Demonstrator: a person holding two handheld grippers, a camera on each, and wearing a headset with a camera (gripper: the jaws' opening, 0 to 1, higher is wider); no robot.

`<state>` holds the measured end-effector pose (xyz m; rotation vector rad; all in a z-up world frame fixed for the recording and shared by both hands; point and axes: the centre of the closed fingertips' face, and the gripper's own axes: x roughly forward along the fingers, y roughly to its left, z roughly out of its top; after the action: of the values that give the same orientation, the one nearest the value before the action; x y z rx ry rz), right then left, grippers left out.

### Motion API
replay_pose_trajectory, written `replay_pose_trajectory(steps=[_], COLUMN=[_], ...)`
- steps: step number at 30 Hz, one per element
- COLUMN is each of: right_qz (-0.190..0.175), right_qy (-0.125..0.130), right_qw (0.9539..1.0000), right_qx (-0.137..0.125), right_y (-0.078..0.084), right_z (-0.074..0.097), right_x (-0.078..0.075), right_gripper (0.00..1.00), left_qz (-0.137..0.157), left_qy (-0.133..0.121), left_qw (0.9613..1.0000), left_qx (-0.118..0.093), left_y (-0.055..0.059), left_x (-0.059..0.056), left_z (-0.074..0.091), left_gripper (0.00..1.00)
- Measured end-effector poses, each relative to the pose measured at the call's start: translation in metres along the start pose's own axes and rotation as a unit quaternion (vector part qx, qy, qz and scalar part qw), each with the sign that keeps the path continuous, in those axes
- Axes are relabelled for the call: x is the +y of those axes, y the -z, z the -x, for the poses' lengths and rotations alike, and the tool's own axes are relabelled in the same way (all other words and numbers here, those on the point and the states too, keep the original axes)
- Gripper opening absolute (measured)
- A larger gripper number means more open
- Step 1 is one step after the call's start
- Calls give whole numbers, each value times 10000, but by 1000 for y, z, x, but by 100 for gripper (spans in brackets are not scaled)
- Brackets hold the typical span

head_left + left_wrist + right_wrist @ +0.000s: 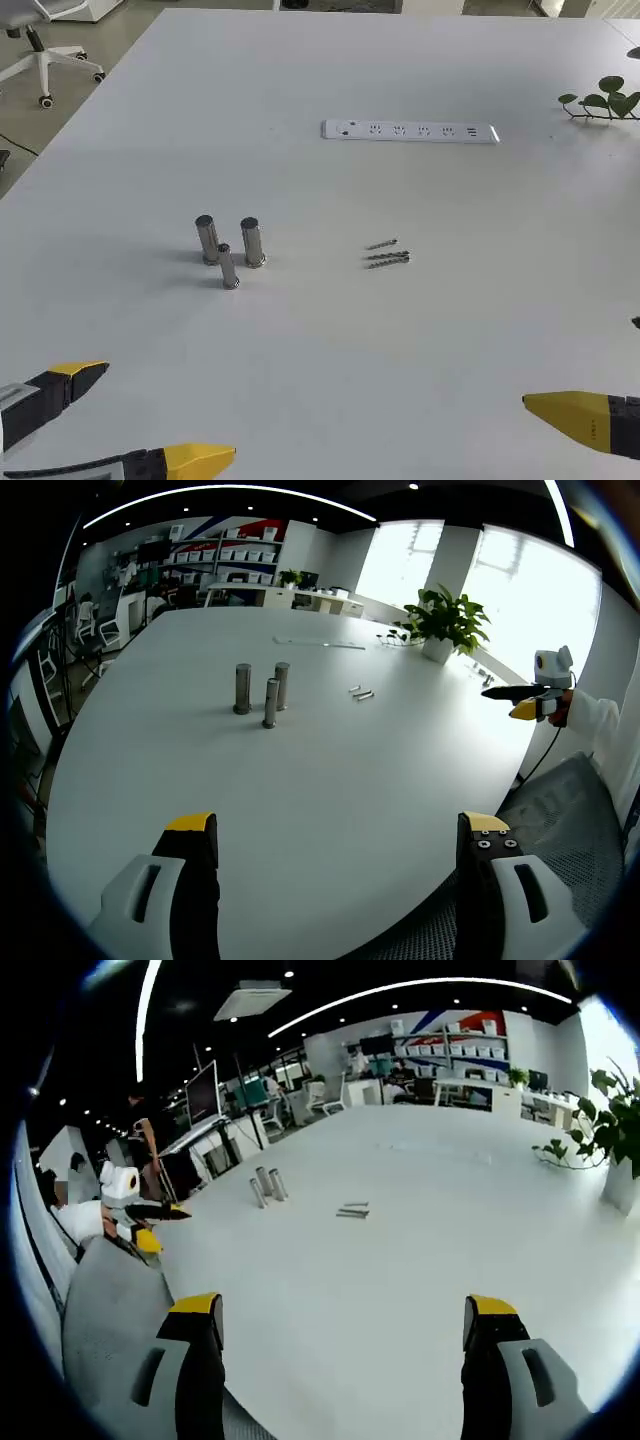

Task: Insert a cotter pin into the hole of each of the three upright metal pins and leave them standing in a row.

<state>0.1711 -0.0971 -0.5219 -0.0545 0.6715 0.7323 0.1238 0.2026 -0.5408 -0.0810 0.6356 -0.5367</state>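
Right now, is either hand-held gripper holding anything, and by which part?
Nothing held: left hand-held gripper and right hand-held gripper are open and empty; cotter pins lie on the table.

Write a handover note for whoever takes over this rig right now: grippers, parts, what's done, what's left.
Left gripper: open, empty, at the near table edge.
Right gripper: open, empty, also at the near edge.
Three metal pins stand upright in a tight cluster on the white table, not in a row. Three cotter pins lie side by side to their right in the head view, apart from them.
Done: nothing; all cotter pins are loose on the table.
Left: insert all three, then line the pins up.
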Motion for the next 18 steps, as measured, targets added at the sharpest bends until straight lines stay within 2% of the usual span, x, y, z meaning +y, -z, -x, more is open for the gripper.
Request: replay_pose_trajectory(steps=[4,9,13,16,18], right_qz=[-5,-17,-53,-71,-70], right_qy=[-17,-8,22,21,47], right_qw=[10000,10000,10000,10000,10000], right_qx=[16,14,-6,16,48], right_y=[1,1,2,3,5], right_z=[0,0,1,2,2], right_x=[1,1,0,1,0], right_gripper=[98,98,98,98,98], left_qz=[-32,-73,18,134,188], left_qy=[29,24,-63,-128,-167], left_qw=[10000,9999,9999,9996,9995], left_qx=[59,-76,-97,-205,-206], left_y=[2,-3,-3,-6,-6], left_x=[-1,-2,5,6,9], left_z=[0,-1,1,0,0], left_gripper=[98,98,98,94,91])
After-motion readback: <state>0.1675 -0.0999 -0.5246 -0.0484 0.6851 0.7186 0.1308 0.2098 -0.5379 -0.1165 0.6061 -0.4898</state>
